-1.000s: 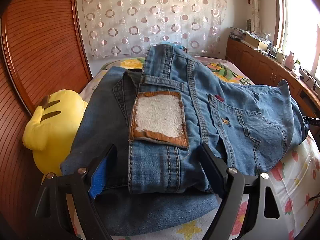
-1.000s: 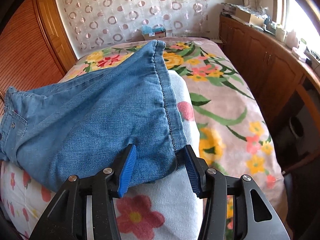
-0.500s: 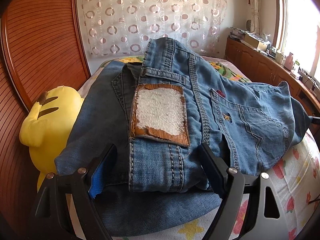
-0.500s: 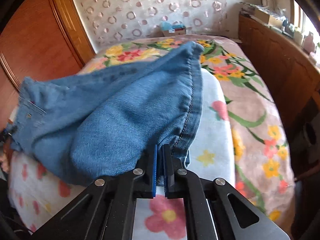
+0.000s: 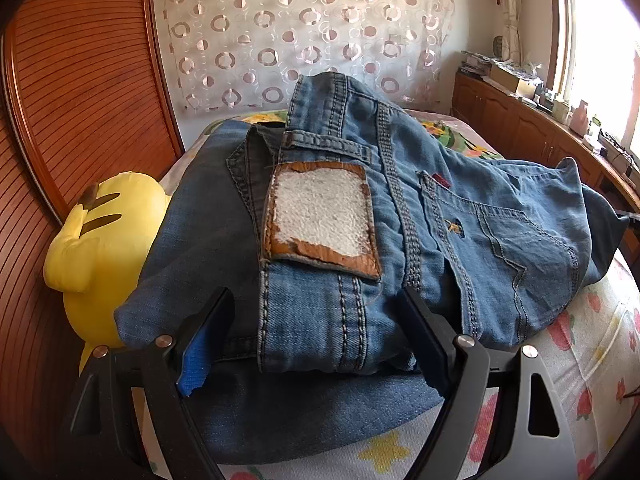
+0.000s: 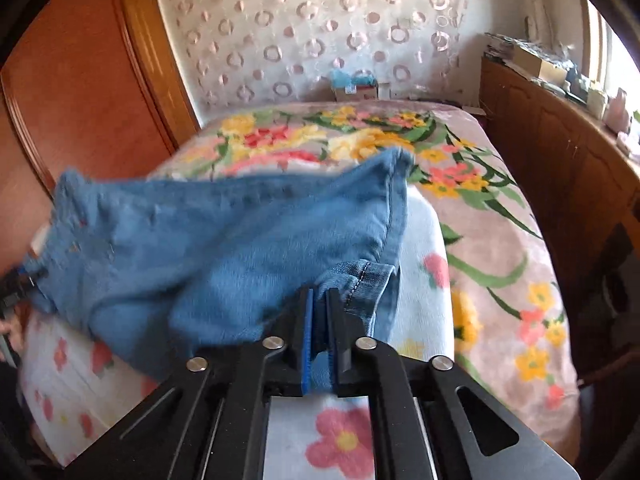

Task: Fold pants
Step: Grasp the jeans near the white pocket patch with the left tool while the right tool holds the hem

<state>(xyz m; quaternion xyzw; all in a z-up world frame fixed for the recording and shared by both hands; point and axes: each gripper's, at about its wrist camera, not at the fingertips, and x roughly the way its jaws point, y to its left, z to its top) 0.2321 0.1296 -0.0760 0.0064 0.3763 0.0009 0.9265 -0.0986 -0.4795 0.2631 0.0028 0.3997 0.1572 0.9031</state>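
1. The blue denim pants (image 5: 400,248) are lying heaped on the flower-print bed (image 6: 500,240), and the right gripper (image 6: 320,312) is pinching a bunched fold of leg fabric while its jaws are opening, so the denim could be slipping free mid-fold.
2. The left gripper (image 5: 316,328) is standing released, straddling the waistband without pressing it (nothing anchors that end).
3. Only the left wrist view is showing the worn brown leather patch (image 5: 320,216) and the yellow plush toy (image 5: 108,240); only the right wrist view is showing the pinch.
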